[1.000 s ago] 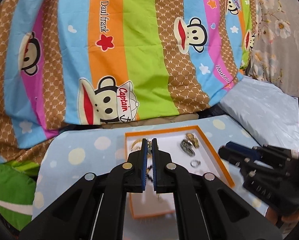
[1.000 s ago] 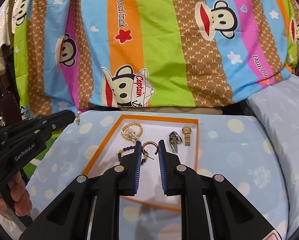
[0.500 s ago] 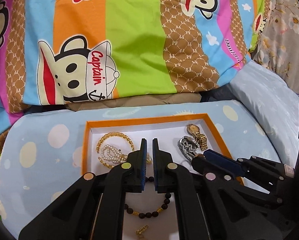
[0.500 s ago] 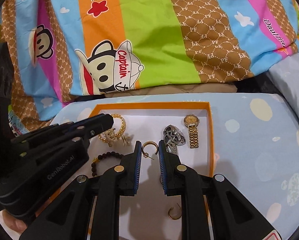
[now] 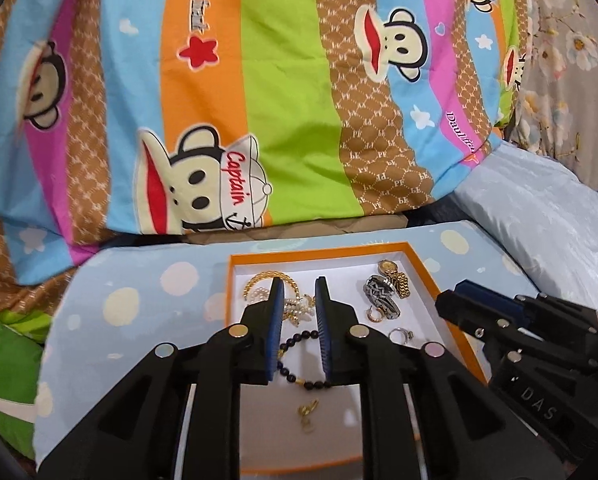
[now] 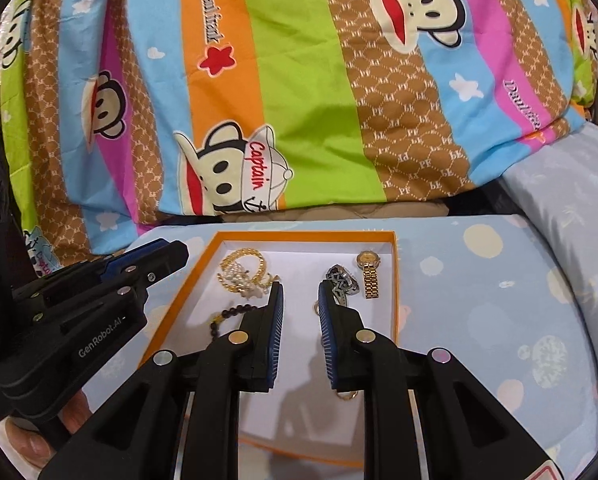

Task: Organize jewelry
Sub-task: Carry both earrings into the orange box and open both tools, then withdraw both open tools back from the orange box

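Observation:
An orange-rimmed white tray [image 5: 319,250] [image 6: 299,236] lies on a spotted blue cushion and holds the jewelry. At its far left is a gold chain tangled with pearls [image 5: 259,284] [image 6: 243,272], and nearer lies a black bead bracelet [image 5: 311,384] [image 6: 231,314]. A gold watch [image 5: 395,280] [image 6: 369,276] and a silver-black band [image 5: 381,296] [image 6: 341,278] sit at the far right. My left gripper [image 5: 299,292] hovers over the pearls, jaws opening, gripping nothing. My right gripper [image 6: 300,292] stands narrowly open over bare tray floor.
A gold hoop [image 5: 375,314], a silver ring [image 5: 401,334] and a small gold earring [image 5: 307,410] also lie in the tray. A striped cartoon-monkey quilt [image 6: 299,120] rises behind it. A pale blue pillow [image 5: 539,232] lies on the right. A hand [image 6: 31,444] shows at the lower left.
Both grippers pushed in over the tray, then drew back a little. The left jaws have widened. The gold hoop seen between the right fingers now sits at the right finger's edge.

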Demonstrator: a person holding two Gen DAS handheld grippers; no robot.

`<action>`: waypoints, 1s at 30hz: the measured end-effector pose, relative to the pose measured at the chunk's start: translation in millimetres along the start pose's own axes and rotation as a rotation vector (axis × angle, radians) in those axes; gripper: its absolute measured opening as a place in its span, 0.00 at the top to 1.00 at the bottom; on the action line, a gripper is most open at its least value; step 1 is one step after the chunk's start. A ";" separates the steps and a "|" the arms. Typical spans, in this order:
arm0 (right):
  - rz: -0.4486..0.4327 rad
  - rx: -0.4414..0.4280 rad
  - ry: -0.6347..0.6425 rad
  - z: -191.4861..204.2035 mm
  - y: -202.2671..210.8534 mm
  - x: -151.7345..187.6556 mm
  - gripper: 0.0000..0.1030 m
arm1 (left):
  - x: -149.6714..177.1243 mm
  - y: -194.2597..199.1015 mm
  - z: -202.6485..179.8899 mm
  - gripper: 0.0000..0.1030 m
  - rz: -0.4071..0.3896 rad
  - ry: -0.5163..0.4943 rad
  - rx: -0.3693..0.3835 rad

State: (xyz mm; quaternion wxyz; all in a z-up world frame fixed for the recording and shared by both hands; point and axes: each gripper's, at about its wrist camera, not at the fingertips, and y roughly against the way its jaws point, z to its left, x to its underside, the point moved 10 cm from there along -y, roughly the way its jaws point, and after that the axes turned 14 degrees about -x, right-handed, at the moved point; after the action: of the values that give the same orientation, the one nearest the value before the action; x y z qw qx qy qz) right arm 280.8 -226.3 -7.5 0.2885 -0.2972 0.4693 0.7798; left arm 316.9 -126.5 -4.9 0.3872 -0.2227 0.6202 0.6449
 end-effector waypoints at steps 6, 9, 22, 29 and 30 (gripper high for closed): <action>-0.025 0.001 0.035 25.7 32.3 7.9 0.82 | 7.2 38.7 5.6 0.86 -0.023 -0.003 -0.026; -0.026 0.000 0.048 35.5 41.9 13.7 0.82 | 14.0 51.4 6.6 0.86 -0.020 -0.009 -0.032; -0.015 -0.010 0.027 48.3 47.4 34.1 0.82 | 36.9 60.7 14.6 0.86 0.018 -0.006 -0.061; 0.065 0.040 -0.009 20.8 12.0 61.4 0.82 | 76.1 12.6 26.7 0.85 0.135 -0.010 -0.108; 0.080 0.052 -0.012 15.5 5.3 66.3 0.82 | 84.0 3.5 28.5 0.85 0.163 -0.008 -0.107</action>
State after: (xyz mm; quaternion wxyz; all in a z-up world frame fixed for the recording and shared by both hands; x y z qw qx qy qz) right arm 230.4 -203.0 -47.2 0.2677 -0.2660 0.4992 0.7800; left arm 269.3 -79.8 -63.4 0.3235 -0.1893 0.5992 0.7075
